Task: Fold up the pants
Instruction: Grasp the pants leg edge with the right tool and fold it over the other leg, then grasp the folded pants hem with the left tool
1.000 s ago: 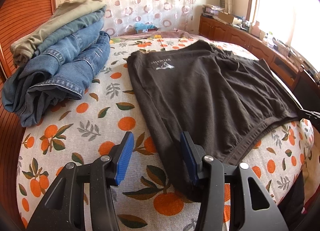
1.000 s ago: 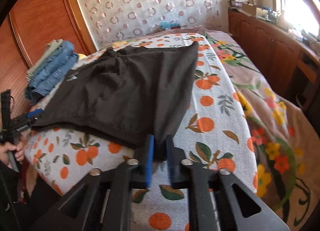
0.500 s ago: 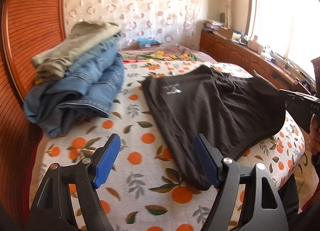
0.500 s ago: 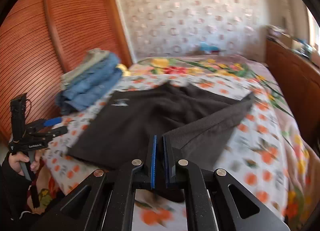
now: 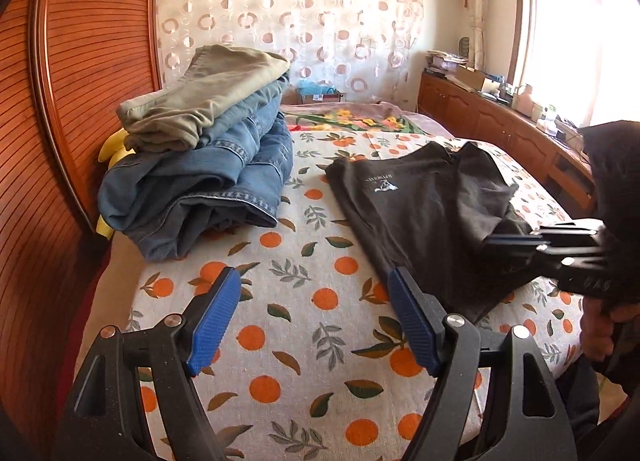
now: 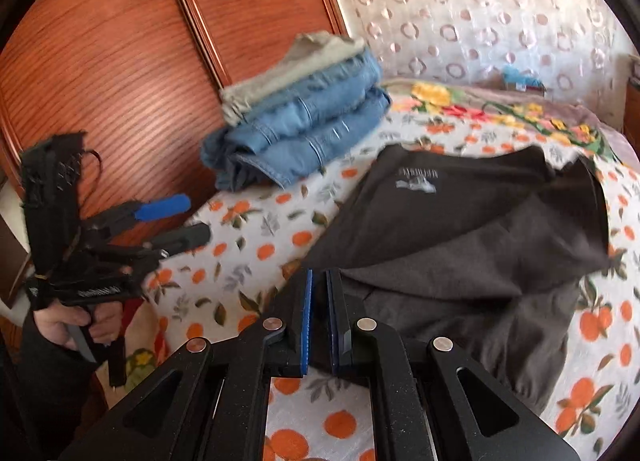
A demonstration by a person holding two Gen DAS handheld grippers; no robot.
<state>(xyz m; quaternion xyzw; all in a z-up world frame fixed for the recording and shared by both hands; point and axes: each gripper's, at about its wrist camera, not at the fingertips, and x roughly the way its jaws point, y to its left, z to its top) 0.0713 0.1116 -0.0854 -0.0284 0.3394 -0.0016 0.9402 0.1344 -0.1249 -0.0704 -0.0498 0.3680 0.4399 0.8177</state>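
Note:
Dark brown pants (image 5: 424,213) with a small white logo lie on the orange-print bed cover (image 5: 304,325). My left gripper (image 5: 316,321) is open and empty, held above the cover just left of the pants' near corner. My right gripper (image 6: 319,313) is shut on a corner of the pants (image 6: 460,245) and has carried it over the rest of the garment, so one half lies folded across the other. The right gripper also shows in the left wrist view (image 5: 492,240), and the left gripper in the right wrist view (image 6: 176,217).
A stack of folded jeans with khaki trousers on top (image 5: 208,157) sits at the bed's left, against a wooden wardrobe (image 5: 80,101). A wooden cabinet (image 5: 520,129) under the window runs along the right. A floral blanket (image 5: 352,117) covers the far end.
My right gripper has swung the pants' corner from the right side over toward the left, folding the garment. My left gripper has opened wider and drawn back off the pants' edge.

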